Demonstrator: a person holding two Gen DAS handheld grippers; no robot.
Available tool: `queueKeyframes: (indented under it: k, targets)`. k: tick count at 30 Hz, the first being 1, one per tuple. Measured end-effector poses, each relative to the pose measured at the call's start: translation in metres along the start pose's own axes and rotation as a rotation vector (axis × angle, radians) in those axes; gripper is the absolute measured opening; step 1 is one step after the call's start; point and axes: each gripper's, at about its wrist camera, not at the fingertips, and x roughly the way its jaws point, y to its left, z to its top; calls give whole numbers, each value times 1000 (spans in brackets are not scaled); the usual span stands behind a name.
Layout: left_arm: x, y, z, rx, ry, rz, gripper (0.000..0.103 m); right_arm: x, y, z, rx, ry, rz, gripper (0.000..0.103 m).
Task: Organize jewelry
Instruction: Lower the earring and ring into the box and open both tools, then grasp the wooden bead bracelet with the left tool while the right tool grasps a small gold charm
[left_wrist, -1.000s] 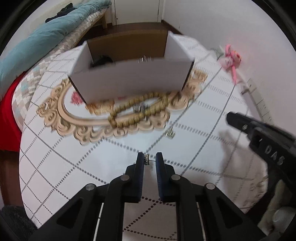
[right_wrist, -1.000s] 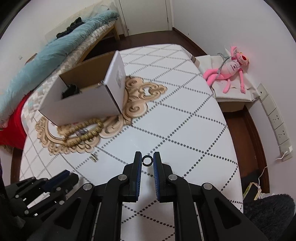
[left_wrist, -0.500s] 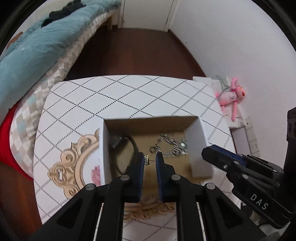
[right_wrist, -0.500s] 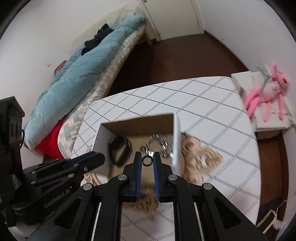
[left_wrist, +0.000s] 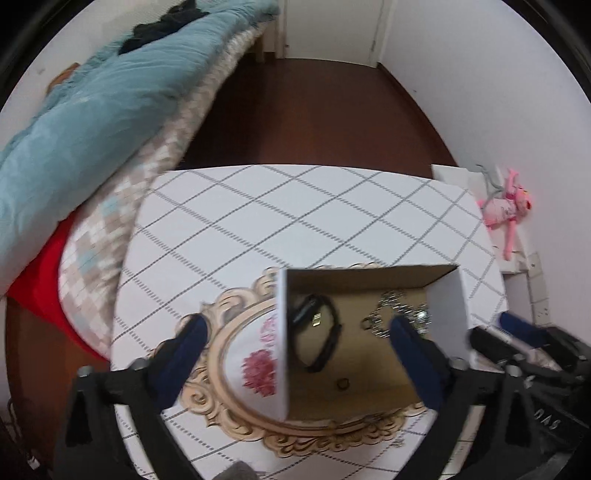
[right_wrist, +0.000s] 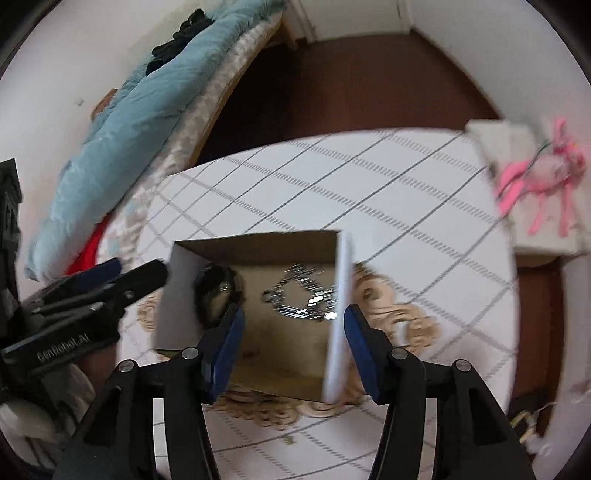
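White tabletop (left_wrist: 295, 206) with a grey diamond grid and a gold ornate medallion carries an open cardboard box (left_wrist: 448, 295), white outside, brown inside. On the box floor: small dark ring (left_wrist: 342, 384) near the front, black band (left_wrist: 317, 332) at left, silver chain (left_wrist: 399, 317) at far right. Left gripper (left_wrist: 295, 332) hangs over the box, jaws spread wide, nothing between them. Right gripper (right_wrist: 291, 314) also released and empty, its fingers straddling the box's right wall. Bed with teal duvet (left_wrist: 92, 110) at far left, pink plush toy (left_wrist: 506, 210) at right by the wall.
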Motion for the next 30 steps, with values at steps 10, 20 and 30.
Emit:
queueKeyframes:
  k: [10,20,30]
  targets:
    - [-13,9,-37,-3,-79,108,103,-9,9,-24,-76,-36,-249,102]
    - [-60,8,-49,-4,-177,94,103,-59,28,-32,-58,-161,-226,103]
    - [-12,24,-128,14,-33,202,103,-17,23,-109,-28,-60,-145,103]
